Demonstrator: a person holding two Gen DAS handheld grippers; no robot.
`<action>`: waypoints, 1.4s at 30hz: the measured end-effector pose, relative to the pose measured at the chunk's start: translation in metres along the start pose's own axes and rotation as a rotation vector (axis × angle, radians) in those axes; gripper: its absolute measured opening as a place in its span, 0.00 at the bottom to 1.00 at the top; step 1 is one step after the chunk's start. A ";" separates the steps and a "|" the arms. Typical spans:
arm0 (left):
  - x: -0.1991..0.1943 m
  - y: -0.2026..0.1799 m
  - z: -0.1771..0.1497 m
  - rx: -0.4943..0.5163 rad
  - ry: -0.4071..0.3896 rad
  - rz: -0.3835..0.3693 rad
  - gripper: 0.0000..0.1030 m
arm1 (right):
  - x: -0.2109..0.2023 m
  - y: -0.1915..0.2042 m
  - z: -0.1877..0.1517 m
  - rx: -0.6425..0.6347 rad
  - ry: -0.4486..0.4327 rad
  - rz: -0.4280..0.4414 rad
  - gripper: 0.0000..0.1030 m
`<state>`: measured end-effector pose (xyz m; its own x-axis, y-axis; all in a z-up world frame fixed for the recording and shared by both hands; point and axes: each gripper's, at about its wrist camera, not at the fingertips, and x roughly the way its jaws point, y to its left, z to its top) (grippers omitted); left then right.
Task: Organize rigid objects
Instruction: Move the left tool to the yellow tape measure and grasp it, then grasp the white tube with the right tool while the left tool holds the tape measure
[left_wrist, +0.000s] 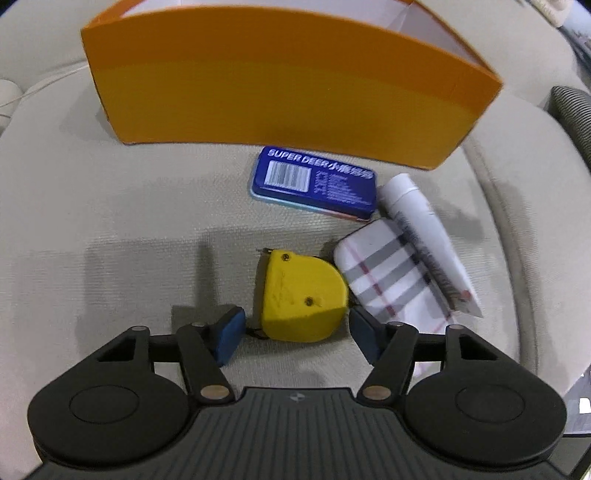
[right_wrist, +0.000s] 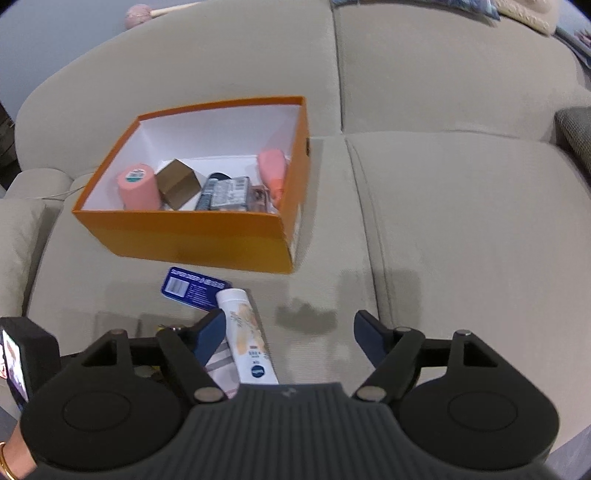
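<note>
A chunky yellow tape measure (left_wrist: 301, 295), D-shaped with two screws, is lying on the sofa cushion (left_wrist: 129, 221) between the left gripper (left_wrist: 297, 328)'s parted, non-touching jaws, before the orange box (left_wrist: 280, 92). The right gripper (right_wrist: 290, 332) is hanging wide, empty.

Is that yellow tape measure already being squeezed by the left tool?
Apart. The left wrist view shows sofa fabric between each blue pad and the yellow tape measure, which sits between the left tool pads.
</note>
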<state>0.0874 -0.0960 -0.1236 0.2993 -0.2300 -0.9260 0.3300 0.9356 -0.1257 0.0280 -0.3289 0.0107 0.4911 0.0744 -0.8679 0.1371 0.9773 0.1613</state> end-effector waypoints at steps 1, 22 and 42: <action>0.003 0.000 0.001 -0.002 0.002 -0.004 0.74 | 0.000 -0.002 0.000 0.007 0.004 0.003 0.75; -0.012 0.066 -0.007 -0.139 0.018 0.092 0.61 | 0.081 0.047 -0.020 -0.077 0.171 -0.013 0.77; -0.011 0.069 0.005 -0.141 0.031 0.080 0.61 | 0.118 0.032 0.009 -0.083 0.159 -0.202 0.80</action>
<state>0.1107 -0.0303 -0.1202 0.2907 -0.1473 -0.9454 0.1764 0.9794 -0.0983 0.0979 -0.2907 -0.0819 0.3189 -0.1002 -0.9425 0.1441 0.9880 -0.0563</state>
